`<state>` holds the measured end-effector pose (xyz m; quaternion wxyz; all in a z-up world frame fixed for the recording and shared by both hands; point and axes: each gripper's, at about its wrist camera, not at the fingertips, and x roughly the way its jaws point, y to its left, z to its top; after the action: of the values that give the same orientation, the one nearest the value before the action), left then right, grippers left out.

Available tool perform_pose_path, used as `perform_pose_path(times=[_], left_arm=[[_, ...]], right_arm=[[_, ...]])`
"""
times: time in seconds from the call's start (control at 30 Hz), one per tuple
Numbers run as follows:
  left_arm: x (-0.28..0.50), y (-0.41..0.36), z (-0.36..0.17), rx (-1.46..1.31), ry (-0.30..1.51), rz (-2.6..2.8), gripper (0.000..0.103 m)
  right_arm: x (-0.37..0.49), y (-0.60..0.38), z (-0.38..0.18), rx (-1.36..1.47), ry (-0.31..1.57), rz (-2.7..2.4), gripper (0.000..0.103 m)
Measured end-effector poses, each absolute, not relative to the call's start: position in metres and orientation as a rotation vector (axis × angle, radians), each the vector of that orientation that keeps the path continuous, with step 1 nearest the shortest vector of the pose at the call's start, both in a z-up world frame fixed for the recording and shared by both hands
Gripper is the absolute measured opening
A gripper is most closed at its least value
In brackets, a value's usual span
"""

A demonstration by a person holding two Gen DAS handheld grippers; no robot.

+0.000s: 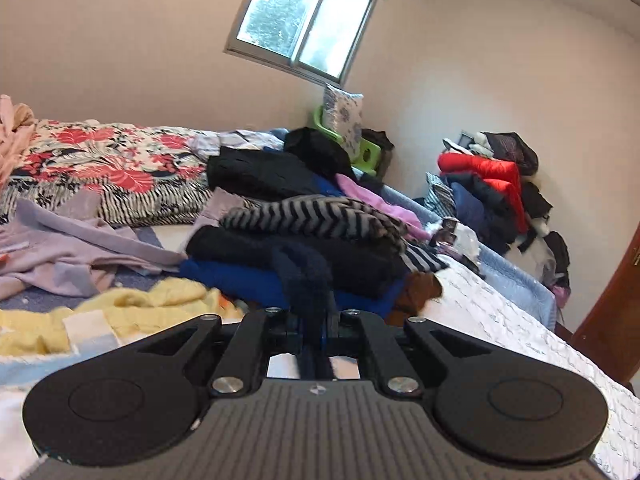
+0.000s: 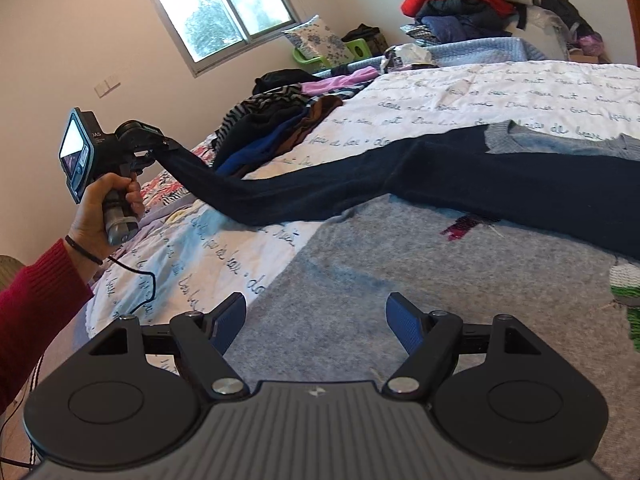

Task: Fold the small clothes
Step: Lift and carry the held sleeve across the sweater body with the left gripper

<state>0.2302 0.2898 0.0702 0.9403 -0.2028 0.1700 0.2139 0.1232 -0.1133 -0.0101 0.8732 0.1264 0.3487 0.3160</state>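
Observation:
A grey sweater (image 2: pixel 420 280) with navy sleeves lies flat on the white lettered bedspread (image 2: pixel 500 92). Its navy sleeve (image 2: pixel 280 196) stretches up and left off the bed, its cuff pinched in my left gripper (image 2: pixel 160 151), which a hand (image 2: pixel 100 208) in a red sleeve holds raised. In the left wrist view the left gripper (image 1: pixel 314 314) is shut on the dark navy cuff (image 1: pixel 306 276), which bunches up just past the jaws. My right gripper (image 2: pixel 316 322) hovers low over the sweater's grey body, open, with nothing between its blue pads (image 2: pixel 404 322).
A stack of folded clothes (image 1: pixel 312 240) sits on the bed ahead of the left gripper, with a yellow garment (image 1: pixel 132 312), a lilac one (image 1: pixel 72 248) and a floral quilt (image 1: pixel 108 164) to the left. More clothes (image 1: pixel 492 184) are heaped by the far wall under the window (image 1: pixel 308 28).

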Motion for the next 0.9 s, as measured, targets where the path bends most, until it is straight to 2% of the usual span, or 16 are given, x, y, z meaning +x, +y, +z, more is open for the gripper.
perform_pose_path(times=[0.5,0.87,0.9], left_arm=[[0.248,0.138,0.134,-0.330,0.246,0.098,0.007],[0.254,0.029,0.120,-0.283,0.265,-0.119,0.007],[0.254,0.021,0.116,-0.276,0.270,-0.130,0.007]], right_arm=[[0.116,-0.189,-0.011,0.405,0.668,0.470,0.077],[0.102,-0.228,-0.009,0.283,0.608,0.224,0.077],[0.101,-0.229,-0.010,0.261,0.608,0.200,0.080]])
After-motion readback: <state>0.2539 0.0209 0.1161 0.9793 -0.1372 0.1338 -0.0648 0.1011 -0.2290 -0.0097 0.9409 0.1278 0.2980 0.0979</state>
